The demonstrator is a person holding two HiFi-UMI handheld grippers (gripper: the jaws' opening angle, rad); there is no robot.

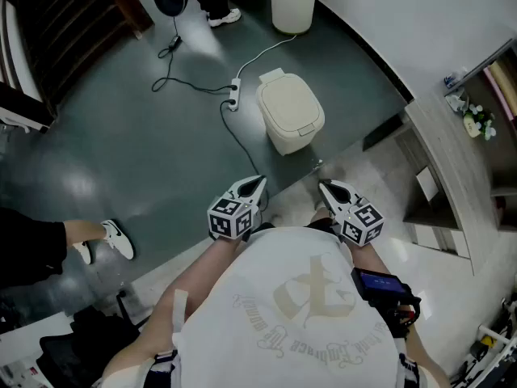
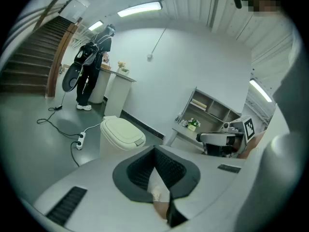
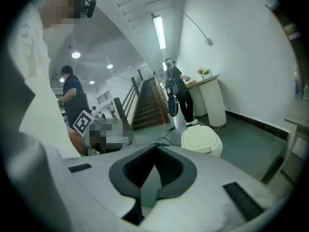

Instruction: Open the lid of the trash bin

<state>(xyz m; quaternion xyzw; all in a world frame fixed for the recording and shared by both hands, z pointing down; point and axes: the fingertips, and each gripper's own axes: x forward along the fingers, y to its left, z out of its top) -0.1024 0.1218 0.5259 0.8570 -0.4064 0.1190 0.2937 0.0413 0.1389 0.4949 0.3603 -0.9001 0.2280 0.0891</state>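
Floor (image 1: 121,136): grey; trash bin (image 1: 284,140), lid (image 1: 289,107) shut.
Left hand-held gripper (image 1: 255,184): held forward, clenched, empty.
Right hand-held gripper (image 1: 326,189): clenched, empty.
Shirt print (image 1: 311,297): unreadable.

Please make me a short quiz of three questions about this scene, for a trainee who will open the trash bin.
1. True or false: the lid of the trash bin is already open.
2. What lies on the floor beside the bin, on a cable? A) a power strip B) a broom C) a bucket
3. Fill in: the left tongs and the right tongs are both ___ and hold nothing.
Key: 1 false; 2 A; 3 shut.
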